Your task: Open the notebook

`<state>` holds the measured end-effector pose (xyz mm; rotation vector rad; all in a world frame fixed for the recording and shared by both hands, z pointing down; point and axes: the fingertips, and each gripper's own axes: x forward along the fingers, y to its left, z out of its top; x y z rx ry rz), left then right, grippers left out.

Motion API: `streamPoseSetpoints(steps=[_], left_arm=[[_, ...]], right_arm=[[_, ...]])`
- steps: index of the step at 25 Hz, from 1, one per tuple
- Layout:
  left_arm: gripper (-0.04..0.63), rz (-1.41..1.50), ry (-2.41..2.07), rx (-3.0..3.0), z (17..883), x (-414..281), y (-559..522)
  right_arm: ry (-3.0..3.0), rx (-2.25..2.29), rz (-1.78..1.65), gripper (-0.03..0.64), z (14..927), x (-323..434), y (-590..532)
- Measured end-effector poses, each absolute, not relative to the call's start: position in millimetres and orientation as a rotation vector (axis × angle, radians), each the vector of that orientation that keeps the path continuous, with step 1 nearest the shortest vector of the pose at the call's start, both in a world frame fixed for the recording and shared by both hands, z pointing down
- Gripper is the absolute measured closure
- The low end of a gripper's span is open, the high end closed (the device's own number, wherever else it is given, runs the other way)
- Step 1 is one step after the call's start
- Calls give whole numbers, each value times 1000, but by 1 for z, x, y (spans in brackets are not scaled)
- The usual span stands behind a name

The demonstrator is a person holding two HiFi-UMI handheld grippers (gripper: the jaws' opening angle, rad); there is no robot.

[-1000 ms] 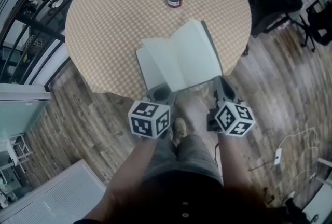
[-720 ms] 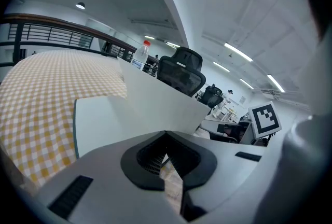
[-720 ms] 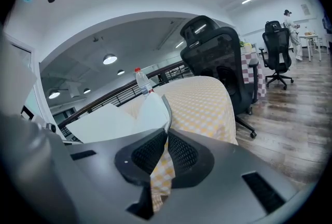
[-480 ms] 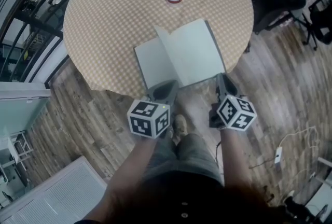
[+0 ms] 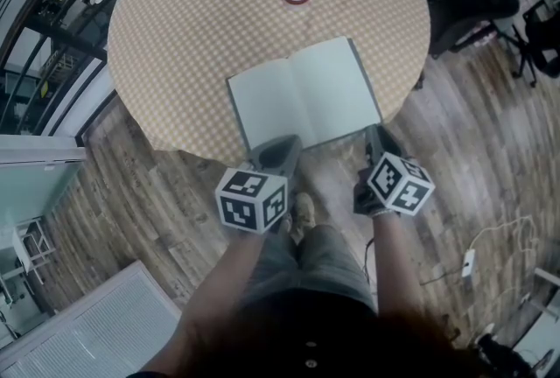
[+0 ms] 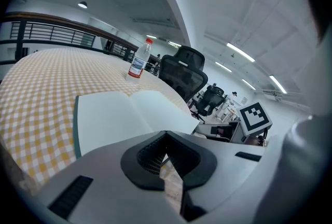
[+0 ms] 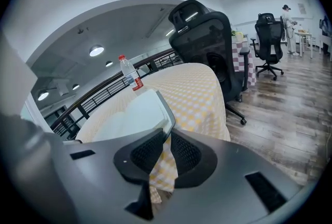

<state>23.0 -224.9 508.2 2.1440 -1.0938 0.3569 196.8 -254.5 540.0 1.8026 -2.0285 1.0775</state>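
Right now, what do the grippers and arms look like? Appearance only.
Left gripper and right gripper: moulded grey bodies, the right darker, each carrying a white cube with black square markers. Fingers are lined with black ribbed pads around a V-shaped notch. No cables visible. Forearms have no sleeves; the person wears a dark top.

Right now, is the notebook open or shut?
Open: the notebook lies flat on the table, two blank pages spread either side of its centre fold.
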Motion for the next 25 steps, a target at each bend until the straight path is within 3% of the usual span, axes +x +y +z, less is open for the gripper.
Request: streamPoseSetpoints(steps=[10, 25], left_arm=[[586, 352, -1096, 2145, 506, 23, -224], [586, 302, -1108, 2183, 485, 21, -226]], right_arm=[[-1950, 1819, 1063, 540, 547, 206, -250], [-2180, 1746, 985, 541, 496, 176, -258]])
